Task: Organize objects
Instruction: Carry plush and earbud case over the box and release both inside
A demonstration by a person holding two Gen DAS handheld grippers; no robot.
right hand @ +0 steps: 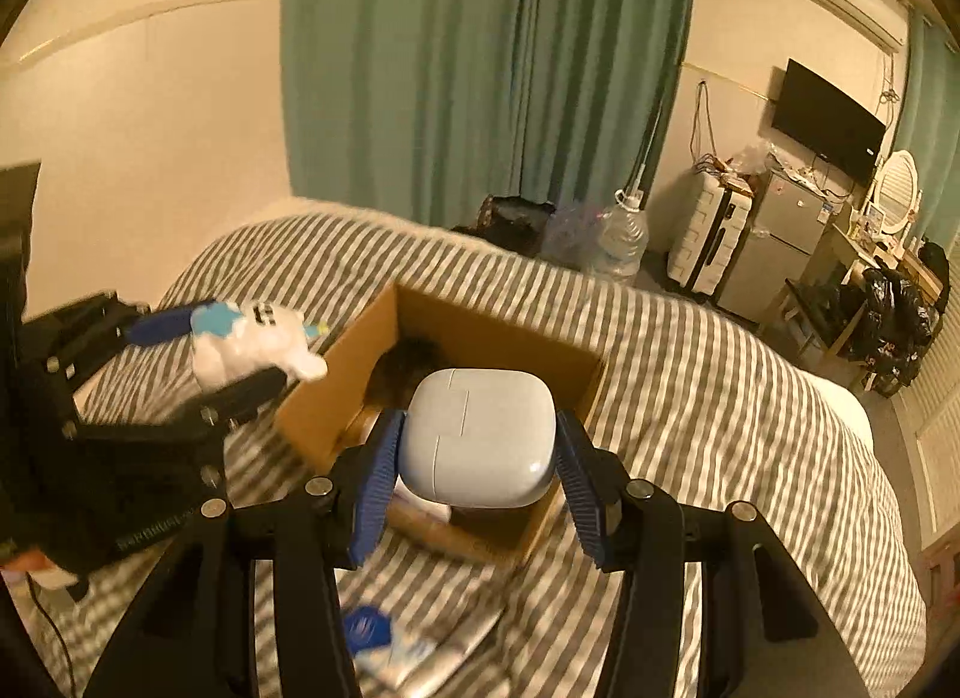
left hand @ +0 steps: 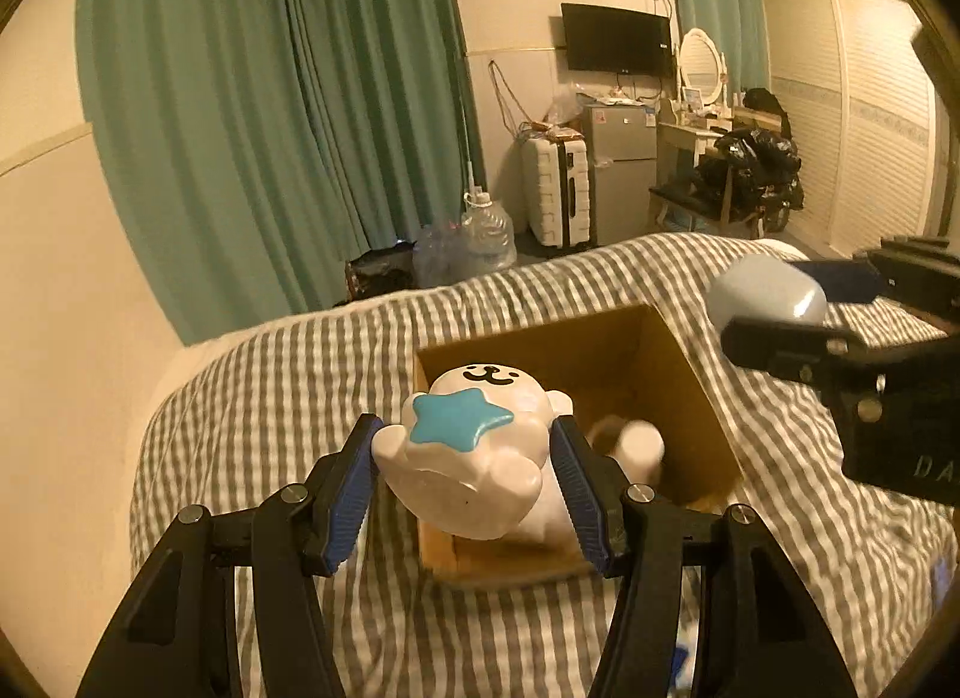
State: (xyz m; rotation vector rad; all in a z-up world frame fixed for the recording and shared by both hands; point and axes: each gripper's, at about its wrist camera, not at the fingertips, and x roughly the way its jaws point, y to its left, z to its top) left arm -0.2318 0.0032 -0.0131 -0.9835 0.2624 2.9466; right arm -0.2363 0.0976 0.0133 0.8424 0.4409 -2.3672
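My left gripper point(left hand: 465, 446) is shut on a white seal toy with a blue star point(left hand: 474, 446), held above the near left corner of an open cardboard box point(left hand: 690, 386) on the striped bed. My right gripper point(right hand: 477, 446) is shut on a pale blue rounded case point(right hand: 480, 437), held over the near side of the same box point(right hand: 336, 398). The right gripper and case also show in the left wrist view point(left hand: 768, 296) at the box's right. The left gripper with the toy point(right hand: 252, 344) shows in the right wrist view, left of the box. White and dark items lie in the box.
The bed point(left hand: 270, 398) has a grey-and-white striped cover. A blue-and-white packet point(right hand: 390, 638) lies on the bed near me. Beyond the bed stand green curtains point(left hand: 270, 98), a water jug point(left hand: 486, 230), a white suitcase point(left hand: 558, 188), a small fridge point(left hand: 624, 170) and a dressing table.
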